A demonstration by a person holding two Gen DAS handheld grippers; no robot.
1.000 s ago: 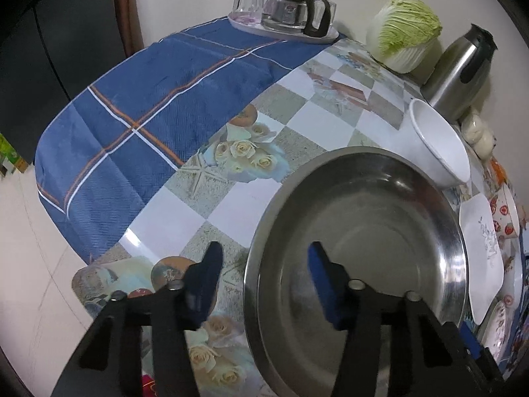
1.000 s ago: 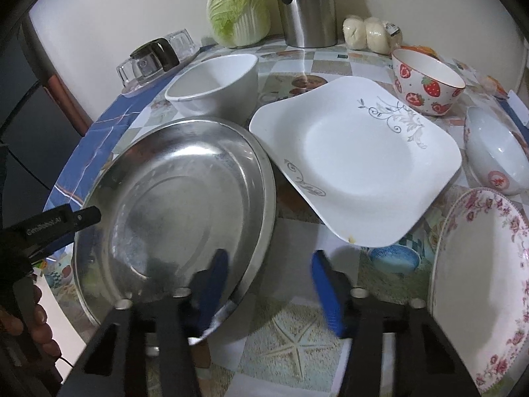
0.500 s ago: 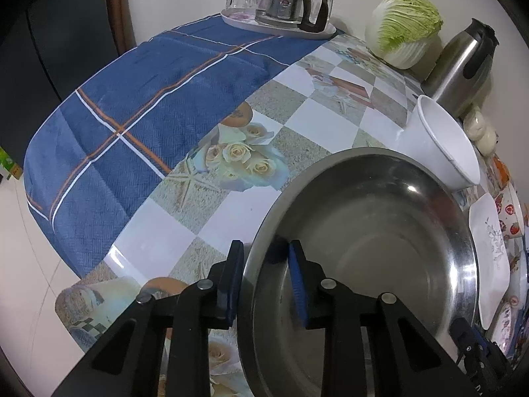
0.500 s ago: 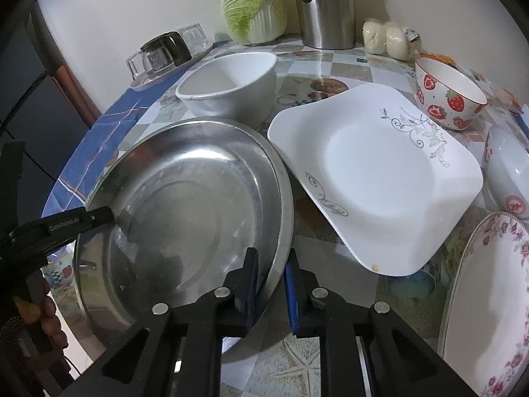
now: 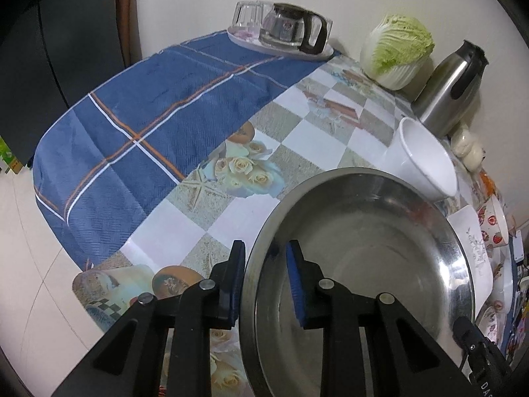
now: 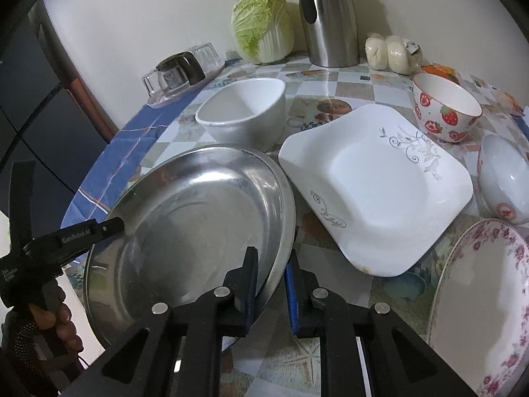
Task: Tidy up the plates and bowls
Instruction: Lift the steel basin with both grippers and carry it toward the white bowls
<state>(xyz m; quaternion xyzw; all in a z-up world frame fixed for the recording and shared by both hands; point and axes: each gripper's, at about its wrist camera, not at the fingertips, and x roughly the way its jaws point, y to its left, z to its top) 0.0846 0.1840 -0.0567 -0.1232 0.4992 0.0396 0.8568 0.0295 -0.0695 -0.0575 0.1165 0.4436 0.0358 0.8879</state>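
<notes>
A large round steel plate (image 5: 370, 264) (image 6: 198, 225) is held tilted above the table. My left gripper (image 5: 264, 278) is shut on its left rim; the left gripper also shows in the right wrist view (image 6: 109, 228). My right gripper (image 6: 271, 284) is shut on its near right rim. A white bowl (image 6: 244, 112) (image 5: 423, 162) stands behind the plate. A white square plate (image 6: 377, 185) lies to its right. A strawberry bowl (image 6: 443, 109), a tipped white bowl (image 6: 506, 178) and a floral plate (image 6: 482, 301) are further right.
A blue cloth (image 5: 145, 112) covers the table's left part. A tray with a glass pot and glasses (image 5: 284, 33), a cabbage (image 6: 261, 26), a steel jug (image 6: 330, 16) and white buns (image 6: 390, 49) stand along the wall.
Both grippers closed from open onto the steel plate's rim. The plate has since risen and tilted a little.
</notes>
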